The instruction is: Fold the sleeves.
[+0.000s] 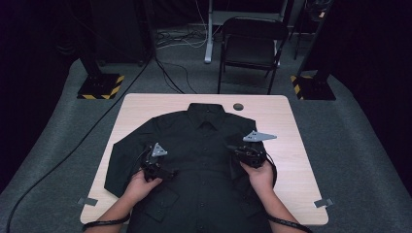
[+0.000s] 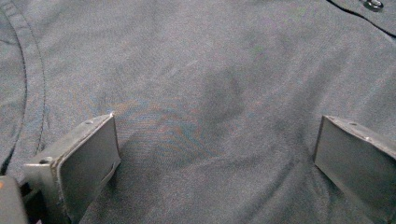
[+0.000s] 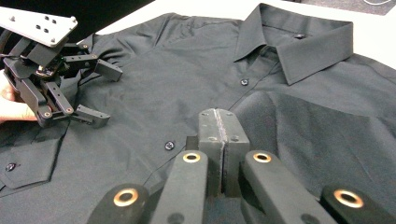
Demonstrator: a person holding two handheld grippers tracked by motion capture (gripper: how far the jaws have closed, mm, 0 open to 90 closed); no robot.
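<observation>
A black button-up shirt lies flat, front up, on the wooden table, collar at the far side. My left gripper hovers over the shirt's left chest area, jaws spread wide; in the left gripper view they frame bare dark fabric with nothing between them. My right gripper sits over the shirt's right side. In the right gripper view its jaws are pressed together with nothing visible between them, pointing across the button placket toward the open left gripper.
A black folding chair stands beyond the table. Two stands with yellow-and-black bases flank the far corners, and cables trail across the grey floor. A round grommet sits near the table's far edge.
</observation>
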